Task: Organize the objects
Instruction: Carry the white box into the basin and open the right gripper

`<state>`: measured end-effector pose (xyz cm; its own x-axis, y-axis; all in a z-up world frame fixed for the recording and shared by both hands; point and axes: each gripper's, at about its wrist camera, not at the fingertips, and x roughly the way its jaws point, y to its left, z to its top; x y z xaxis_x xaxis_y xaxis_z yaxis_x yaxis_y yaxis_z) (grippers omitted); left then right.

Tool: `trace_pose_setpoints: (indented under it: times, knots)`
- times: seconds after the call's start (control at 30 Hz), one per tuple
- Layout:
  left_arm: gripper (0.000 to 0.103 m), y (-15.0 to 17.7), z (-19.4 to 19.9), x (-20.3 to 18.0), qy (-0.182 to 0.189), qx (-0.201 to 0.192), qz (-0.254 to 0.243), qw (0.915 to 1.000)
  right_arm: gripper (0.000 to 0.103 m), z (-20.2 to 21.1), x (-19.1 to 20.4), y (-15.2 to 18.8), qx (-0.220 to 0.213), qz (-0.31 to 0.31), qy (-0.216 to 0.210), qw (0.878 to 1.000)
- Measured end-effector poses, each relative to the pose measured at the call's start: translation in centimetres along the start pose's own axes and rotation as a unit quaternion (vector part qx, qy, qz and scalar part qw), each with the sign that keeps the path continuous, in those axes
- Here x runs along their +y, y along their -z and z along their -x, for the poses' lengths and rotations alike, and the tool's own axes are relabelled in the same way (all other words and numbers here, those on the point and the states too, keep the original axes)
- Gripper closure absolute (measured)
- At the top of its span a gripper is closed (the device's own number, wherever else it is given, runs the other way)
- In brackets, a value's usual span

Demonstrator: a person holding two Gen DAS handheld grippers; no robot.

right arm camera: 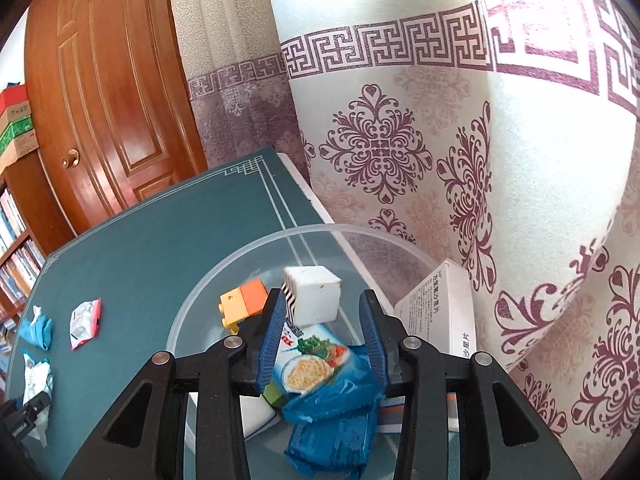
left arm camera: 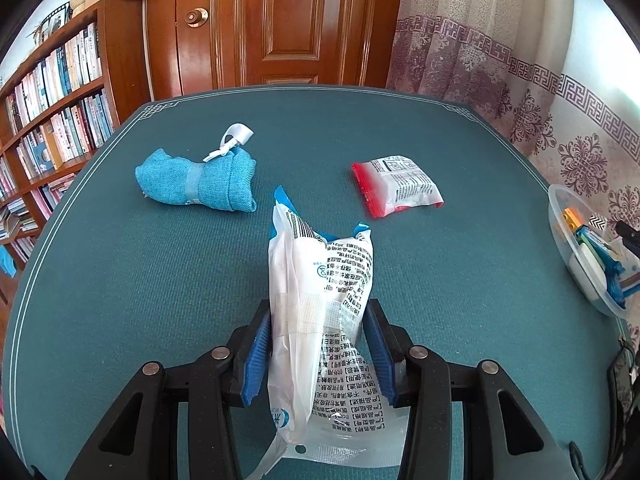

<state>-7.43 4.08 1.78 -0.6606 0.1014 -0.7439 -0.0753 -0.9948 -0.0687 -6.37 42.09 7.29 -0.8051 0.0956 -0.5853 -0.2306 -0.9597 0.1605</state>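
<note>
Left gripper [left arm camera: 318, 344] had clamped the white printed pouch [left arm camera: 320, 300] near us. Right gripper [right arm camera: 322, 336] hung agape over the clear bowl [right arm camera: 208, 304], already holding the cracker pack [right arm camera: 320, 376] and blocks. Blue cloth [left arm camera: 196, 180] and red-edged packet [left arm camera: 398, 186] were left on the far mat [left arm camera: 120, 280].

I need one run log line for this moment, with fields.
left gripper: shut on white packet | right gripper: open above clear bowl | blue cloth, red-edged packet: on table

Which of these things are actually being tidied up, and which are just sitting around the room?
Part of the job:
- white printed packet, in the left gripper
- blue cloth roll
- red-edged packet
- clear bowl of items
- blue cracker packet under the right gripper

Just lying about:
- bookshelf
- door
- curtain
- white box
</note>
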Motion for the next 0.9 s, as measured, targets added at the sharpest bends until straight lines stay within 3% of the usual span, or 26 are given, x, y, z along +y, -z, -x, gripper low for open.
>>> trace_pose_setpoints:
  times: [0.33,0.5,0.9]
  knots:
    - [0.055,-0.7,-0.2,-4.6,0.03,0.006,-0.043,0.9986,0.063,3.5,-0.4,3.0,-0.008,0.021,-0.021,1.0]
    - [0.055,-1.7,-0.1,-7.9,0.065,0.011,-0.068,0.9955,0.063,5.0,-0.1,4.2,-0.013,0.047,-0.029,0.998]
    - [0.055,-5.6,0.3,-17.8,0.163,-0.001,-0.137,0.977,0.063,6.1,-1.0,5.3,-0.003,0.055,-0.063,0.996]
